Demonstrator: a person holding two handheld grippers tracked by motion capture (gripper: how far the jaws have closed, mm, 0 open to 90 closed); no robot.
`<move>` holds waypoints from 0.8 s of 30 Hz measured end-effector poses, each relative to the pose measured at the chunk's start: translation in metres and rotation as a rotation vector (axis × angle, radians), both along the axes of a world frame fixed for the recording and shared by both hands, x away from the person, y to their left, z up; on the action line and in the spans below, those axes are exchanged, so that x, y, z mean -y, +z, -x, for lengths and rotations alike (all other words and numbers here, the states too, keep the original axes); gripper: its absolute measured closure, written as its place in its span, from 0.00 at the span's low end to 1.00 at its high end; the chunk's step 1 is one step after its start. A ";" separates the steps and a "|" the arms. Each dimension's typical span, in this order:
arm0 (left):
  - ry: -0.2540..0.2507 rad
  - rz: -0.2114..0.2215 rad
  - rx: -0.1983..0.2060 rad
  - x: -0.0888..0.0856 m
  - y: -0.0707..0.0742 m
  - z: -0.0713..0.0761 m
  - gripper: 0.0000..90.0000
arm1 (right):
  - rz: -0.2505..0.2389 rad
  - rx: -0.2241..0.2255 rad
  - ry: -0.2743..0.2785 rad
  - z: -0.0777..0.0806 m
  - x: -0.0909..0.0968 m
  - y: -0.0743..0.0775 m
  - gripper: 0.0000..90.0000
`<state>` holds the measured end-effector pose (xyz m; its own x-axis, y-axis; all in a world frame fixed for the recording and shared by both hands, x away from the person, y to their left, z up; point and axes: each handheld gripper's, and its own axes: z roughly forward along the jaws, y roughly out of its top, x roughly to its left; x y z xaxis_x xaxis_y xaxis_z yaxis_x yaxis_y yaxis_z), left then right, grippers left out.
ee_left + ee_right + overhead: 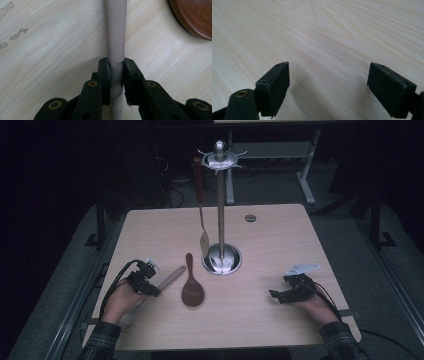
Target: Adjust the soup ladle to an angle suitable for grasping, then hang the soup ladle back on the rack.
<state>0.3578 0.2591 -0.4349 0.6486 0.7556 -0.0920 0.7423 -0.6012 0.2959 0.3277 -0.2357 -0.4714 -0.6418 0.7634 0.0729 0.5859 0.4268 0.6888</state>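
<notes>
The left gripper (116,65) is clenched on the pale handle (115,30) of a utensil that lies flat on the worktop (270,265); its black pads (104,71) press against both sides of the smooth, round, matte beige shaft. In the high view the same handle (171,276) slants across the near left part of the worktop, its free end pointing toward the stand, with the left gripper (146,285) over its lower stretch.

Just beside it lies a dark wooden spoon (191,285), glossy reddish brown, with a slim neck and a broad oval bowl (193,18) whose rim curves into the left gripper view.

The worktop is light wood-grain laminate with rounded corners and a small round grommet (250,218) near its far edge. A polished metal stand (220,205) rises from a shiny round base (222,259) at the middle, topped by a knob and a ring of hooks; a slender utensil with a dark handle (199,182) hangs from one hook.

The right gripper (285,292) rests at the near right, released, its blocky black pads (275,85) standing wide apart over bare wood. No writing can be read.
</notes>
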 end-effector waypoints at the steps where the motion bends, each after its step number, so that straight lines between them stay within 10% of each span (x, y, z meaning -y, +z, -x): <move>1: -0.002 0.001 0.006 -0.001 0.001 0.000 0.86 | -0.001 0.000 -0.002 0.000 0.000 0.000 0.20; 24: -0.065 0.317 0.311 -0.020 0.051 0.024 0.86 | 0.000 0.015 -0.016 0.000 0.001 0.001 0.16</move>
<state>0.3339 0.2789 -0.3835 0.7272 0.6782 -0.1058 0.5527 -0.4872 0.6761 0.3280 -0.2364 -0.4699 -0.6302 0.7738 0.0635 0.5824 0.4170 0.6978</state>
